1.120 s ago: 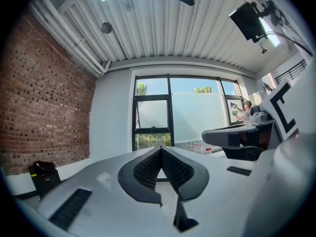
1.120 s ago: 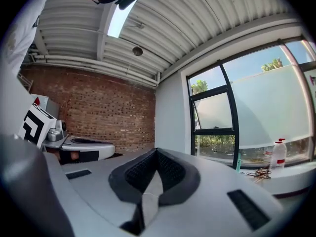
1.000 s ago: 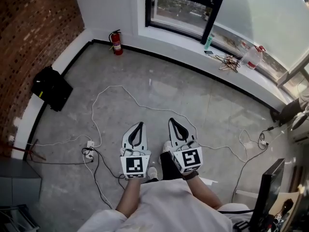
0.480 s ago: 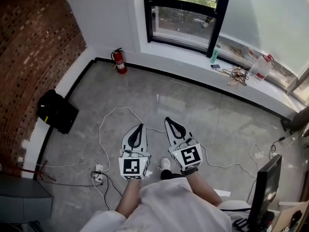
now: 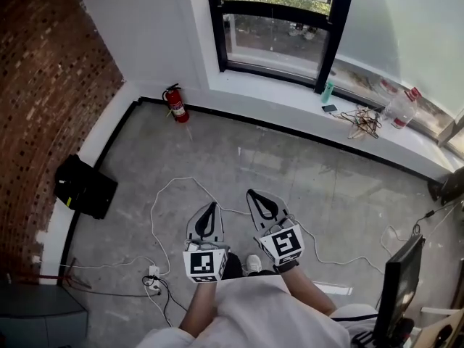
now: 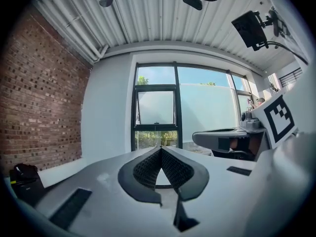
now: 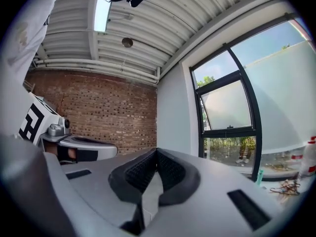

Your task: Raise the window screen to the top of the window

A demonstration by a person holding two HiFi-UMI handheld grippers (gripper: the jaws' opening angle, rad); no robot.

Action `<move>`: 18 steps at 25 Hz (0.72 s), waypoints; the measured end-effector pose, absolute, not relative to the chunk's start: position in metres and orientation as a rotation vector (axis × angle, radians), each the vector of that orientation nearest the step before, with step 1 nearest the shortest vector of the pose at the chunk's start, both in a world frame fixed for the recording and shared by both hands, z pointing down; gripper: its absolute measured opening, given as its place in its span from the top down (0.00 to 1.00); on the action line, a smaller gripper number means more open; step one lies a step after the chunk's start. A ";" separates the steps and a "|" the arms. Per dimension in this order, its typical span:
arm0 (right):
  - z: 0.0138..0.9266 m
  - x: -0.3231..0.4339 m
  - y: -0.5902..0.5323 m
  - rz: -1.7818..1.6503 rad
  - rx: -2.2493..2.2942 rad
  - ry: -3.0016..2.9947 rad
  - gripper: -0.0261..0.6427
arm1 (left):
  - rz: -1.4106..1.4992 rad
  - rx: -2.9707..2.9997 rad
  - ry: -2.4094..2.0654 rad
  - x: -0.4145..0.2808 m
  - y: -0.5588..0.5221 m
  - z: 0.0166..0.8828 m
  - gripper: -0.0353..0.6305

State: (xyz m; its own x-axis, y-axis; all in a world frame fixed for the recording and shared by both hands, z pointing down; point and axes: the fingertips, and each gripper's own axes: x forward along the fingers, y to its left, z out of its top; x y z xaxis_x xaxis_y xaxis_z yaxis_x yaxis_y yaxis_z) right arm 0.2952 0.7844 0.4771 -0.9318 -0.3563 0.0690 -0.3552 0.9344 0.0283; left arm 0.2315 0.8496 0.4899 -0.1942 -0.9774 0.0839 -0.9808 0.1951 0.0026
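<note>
**Both hand-held grippers shut and empty, window screen far ahead**

I have the left hand-held gripper (image 5: 210,207) and the right hand-held gripper (image 5: 251,193) side by side in front of the person, both pointing level toward the window (image 5: 275,42). In each gripper view the ribbed pads meet at the tips with nothing between them, so both are fully closed and hold nothing.

The window screen (image 6: 156,107) reads to me as the pale, translucent panel in the black-framed middle section of the window. Blue sky shows in the pane above it and greenery through the clear glass below. It is well apart from both hand-held grippers, with a stretch of concrete floor (image 5: 290,165) and the white sill (image 5: 290,100) in between. In the left gripper view it sits straight beyond the jaw tips and higher than them. In the right gripper view it sits up and to the right of the tips, with a small handle on the frame bar along its bottom edge.

The panel stands upright, flat in the window plane, facing into the room. It looks about as wide as it is tall, so I cannot tell a long axis.

A red fire extinguisher (image 5: 175,104) stands at the wall left of the window.
</note>
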 end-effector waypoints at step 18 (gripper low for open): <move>0.478 0.059 0.564 -0.094 0.763 -2.923 0.96 | 0.085 2.149 -2.291 -0.037 0.598 0.483 0.95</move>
